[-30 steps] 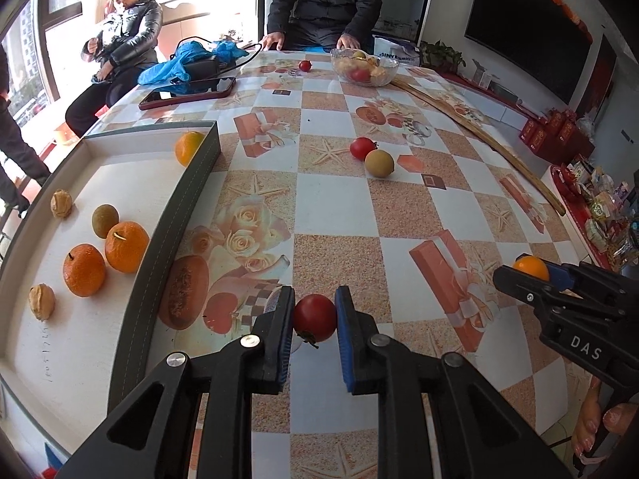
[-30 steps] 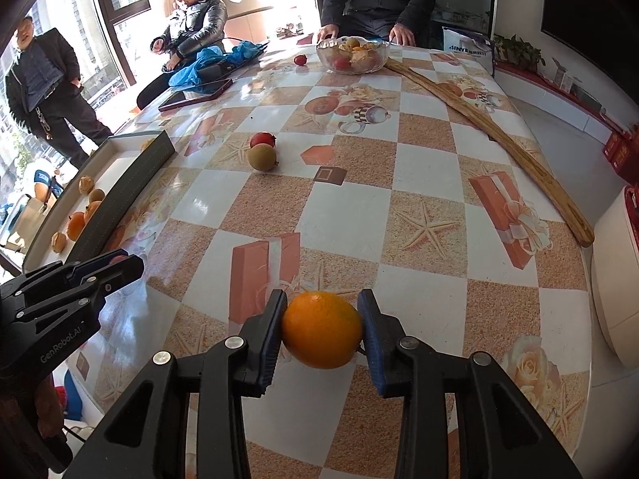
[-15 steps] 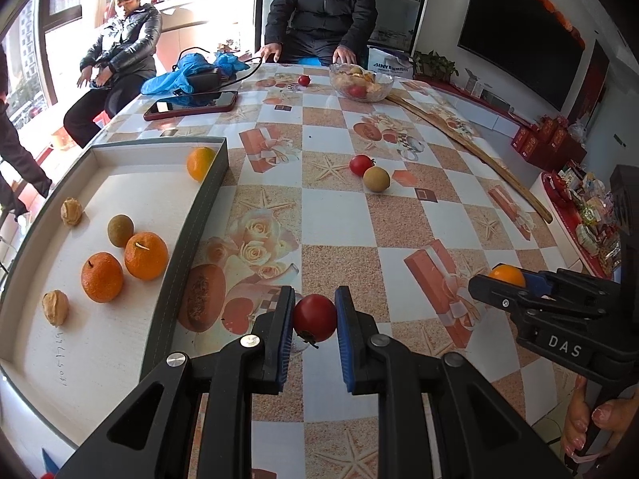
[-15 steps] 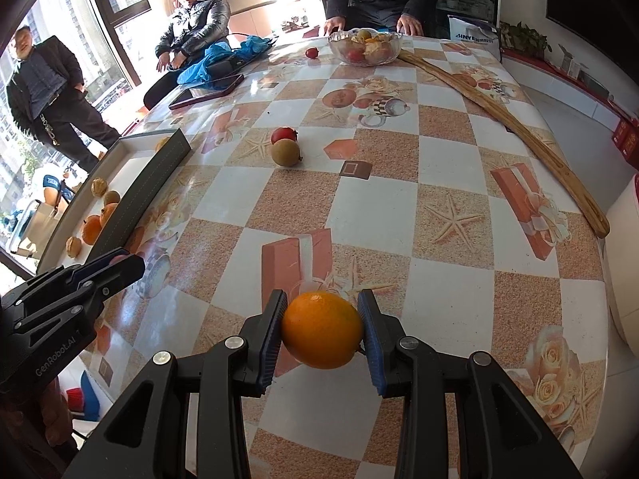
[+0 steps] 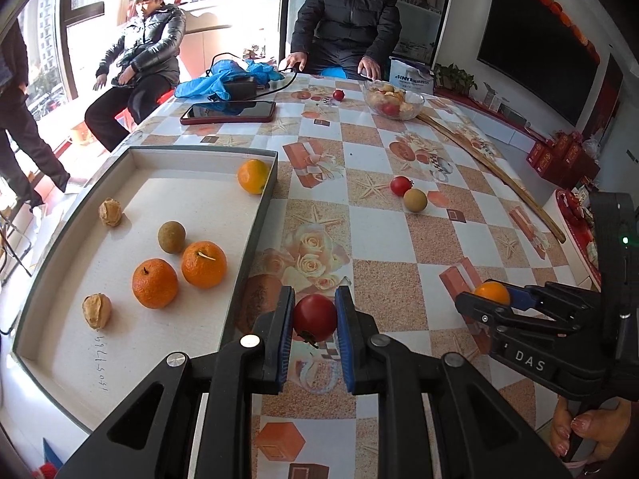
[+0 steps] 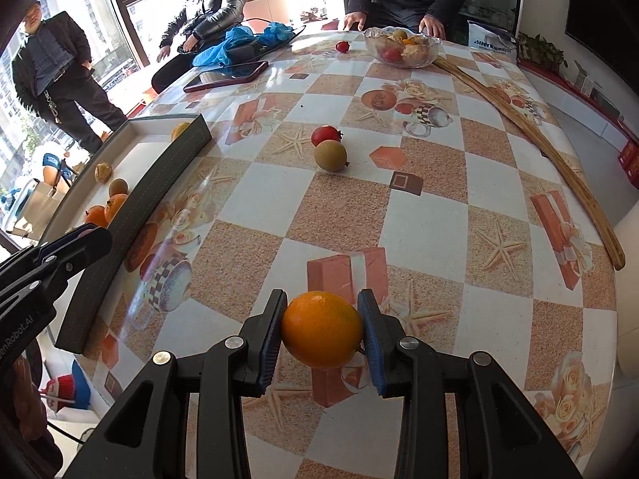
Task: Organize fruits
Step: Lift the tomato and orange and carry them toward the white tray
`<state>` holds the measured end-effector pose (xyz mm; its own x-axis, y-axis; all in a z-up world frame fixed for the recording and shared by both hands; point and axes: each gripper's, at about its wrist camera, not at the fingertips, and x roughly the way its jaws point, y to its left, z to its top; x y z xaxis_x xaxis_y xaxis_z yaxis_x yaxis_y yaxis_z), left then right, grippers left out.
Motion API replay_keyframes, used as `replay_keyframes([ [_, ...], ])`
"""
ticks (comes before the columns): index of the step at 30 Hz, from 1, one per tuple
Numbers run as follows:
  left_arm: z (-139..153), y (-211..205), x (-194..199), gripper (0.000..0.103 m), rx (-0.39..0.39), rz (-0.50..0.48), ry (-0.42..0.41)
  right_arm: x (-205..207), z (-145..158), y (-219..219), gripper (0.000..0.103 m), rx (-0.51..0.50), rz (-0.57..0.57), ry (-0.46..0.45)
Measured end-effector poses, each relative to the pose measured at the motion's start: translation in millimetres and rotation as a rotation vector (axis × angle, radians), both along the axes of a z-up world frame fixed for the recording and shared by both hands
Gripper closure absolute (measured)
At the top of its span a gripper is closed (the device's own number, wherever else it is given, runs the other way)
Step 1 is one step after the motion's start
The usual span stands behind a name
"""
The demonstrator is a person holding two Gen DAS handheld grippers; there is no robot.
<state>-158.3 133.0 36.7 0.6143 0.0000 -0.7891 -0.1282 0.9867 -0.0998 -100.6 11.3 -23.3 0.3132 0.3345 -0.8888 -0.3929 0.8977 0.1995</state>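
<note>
your left gripper (image 5: 314, 319) clamps a small red fruit (image 5: 314, 316) just right of the tray (image 5: 255, 231); your right gripper (image 6: 322, 331) grips an orange (image 6: 322, 329) farther right. clip the tray wall and either could slip out.

Left gripper (image 5: 314, 319) clamps a red fruit (image 5: 314, 316), possibly a tomato, above the table (image 5: 383, 239) just right of the tray (image 5: 255, 231), which holds three oranges, two walnuts and a brownish fruit; right gripper (image 5: 493, 297) at right grips an orange (image 5: 492, 292).
</note>
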Motion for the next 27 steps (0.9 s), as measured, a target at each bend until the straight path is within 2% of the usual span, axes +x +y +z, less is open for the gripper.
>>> replay_keyframes([
  [2,-6.7,-7.0,-1.4,0.081,0.008,-0.02,0.012,-3.3,-8.7,3.3,0.065,-0.013,-0.001,0.006],
  [8,-16.8,-13.3,-0.7,0.081,-0.002,-0.033,0.032,-17.1,-12.2,8.2,0.065,-0.08,0.026,-0.07],
  [27,-25.3,-12.5,1.1,0.081,-0.007,-0.033,0.058,-17.7,-11.6,10.2,0.065,-0.081,0.036,-0.088],
])
